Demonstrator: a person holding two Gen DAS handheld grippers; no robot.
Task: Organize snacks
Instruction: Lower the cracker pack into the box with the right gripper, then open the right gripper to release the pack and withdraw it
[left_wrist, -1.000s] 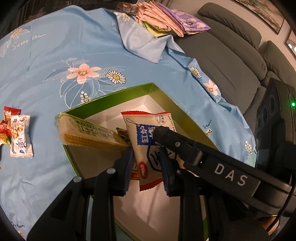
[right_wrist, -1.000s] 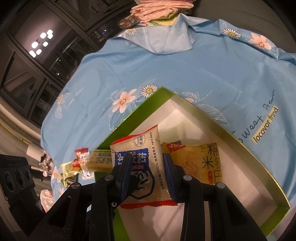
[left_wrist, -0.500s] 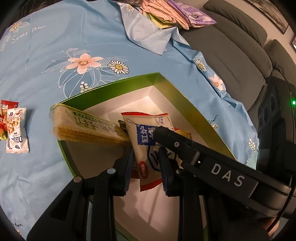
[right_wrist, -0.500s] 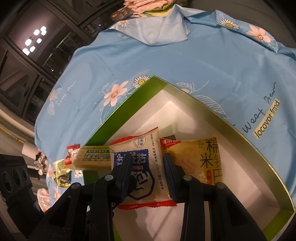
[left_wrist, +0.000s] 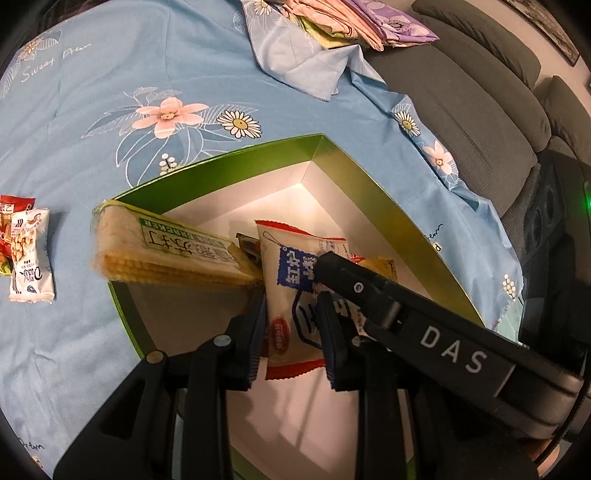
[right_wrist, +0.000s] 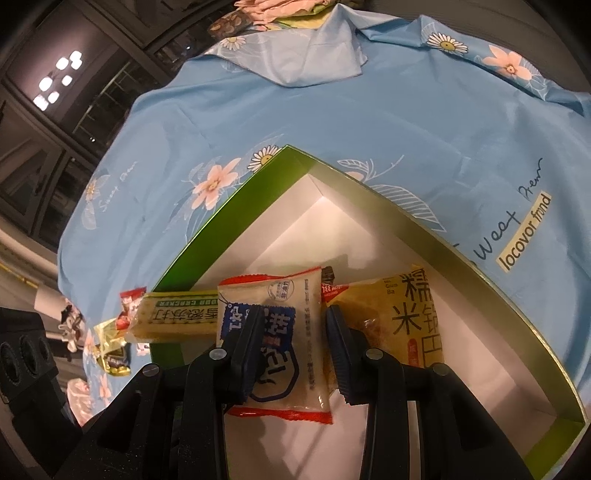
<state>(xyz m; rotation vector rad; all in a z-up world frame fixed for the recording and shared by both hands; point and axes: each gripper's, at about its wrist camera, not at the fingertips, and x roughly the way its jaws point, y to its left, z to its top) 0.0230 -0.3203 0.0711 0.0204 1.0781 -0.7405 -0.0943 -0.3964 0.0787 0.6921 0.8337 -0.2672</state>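
Step in hand: placing snacks into the green box (right_wrist: 221, 229).

The right gripper (right_wrist: 293, 343) has its fingers spread either side of the white-and-blue packet (right_wrist: 284, 332), which looks to lie in the box beside a yellow packet (right_wrist: 406, 317); whether they pinch it cannot be told.

The left gripper (left_wrist: 291, 328) is clenched on one end of the cracker pack (left_wrist: 166, 254), held over the box's left edge.

Next move, in my judgement: lower the cracker pack alongside and release.

Loose snacks (left_wrist: 29, 254) remain on the blue cloth (left_wrist: 110, 92).

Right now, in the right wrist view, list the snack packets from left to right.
Small red-and-white packet → long green-labelled cracker pack → white-and-blue packet with red ends → yellow rice-cracker packet.
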